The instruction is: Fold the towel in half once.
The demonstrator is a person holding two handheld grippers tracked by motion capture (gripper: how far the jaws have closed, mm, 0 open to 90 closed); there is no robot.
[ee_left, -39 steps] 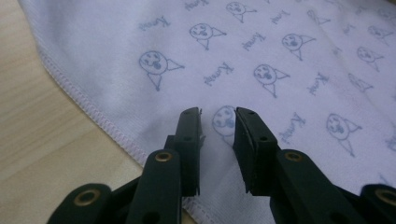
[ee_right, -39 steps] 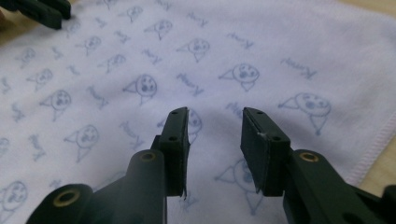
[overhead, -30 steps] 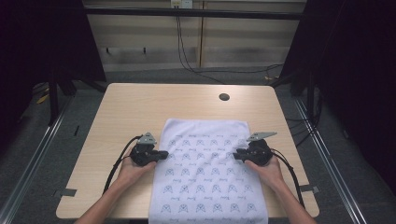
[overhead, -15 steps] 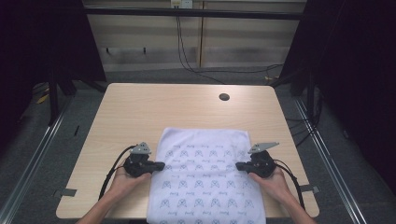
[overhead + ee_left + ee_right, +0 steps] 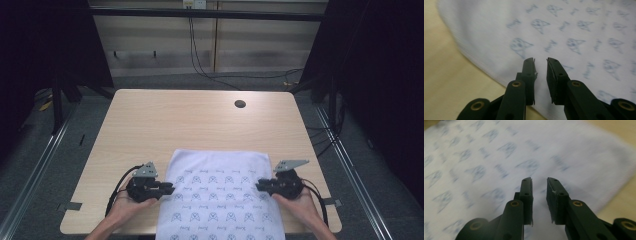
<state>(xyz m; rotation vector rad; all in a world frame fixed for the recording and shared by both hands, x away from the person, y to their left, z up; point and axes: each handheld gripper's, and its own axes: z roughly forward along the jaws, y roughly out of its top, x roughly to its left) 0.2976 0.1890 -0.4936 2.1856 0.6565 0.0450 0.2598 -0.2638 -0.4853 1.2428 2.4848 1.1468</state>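
A: Starting at the left: the left black two-jaw gripper (image 5: 169, 188) sits at the left edge of the white rectangular cloth printed with small blue motifs (image 5: 220, 200). In the left gripper view (image 5: 540, 60) its 2 jaws stand a narrow gap apart above the fabric, with nothing pinched between them.

B: And the cloth itself?

A: It lies flat on the near half of the light wooden table (image 5: 165, 125), its near end running over the table's front edge. My worry there is slippage: if enough of it hangs off the front, it could slide down once disturbed.

B: The right side?

A: The right black two-jaw gripper (image 5: 260, 186) mirrors the left one at the cloth's right edge; in the right gripper view (image 5: 539, 180) its jaws are also slightly parted and empty. With so narrow a gap, either claw might close on air or only 1 thin fold, so the 2 sides could lift unevenly and wrinkle the cloth.
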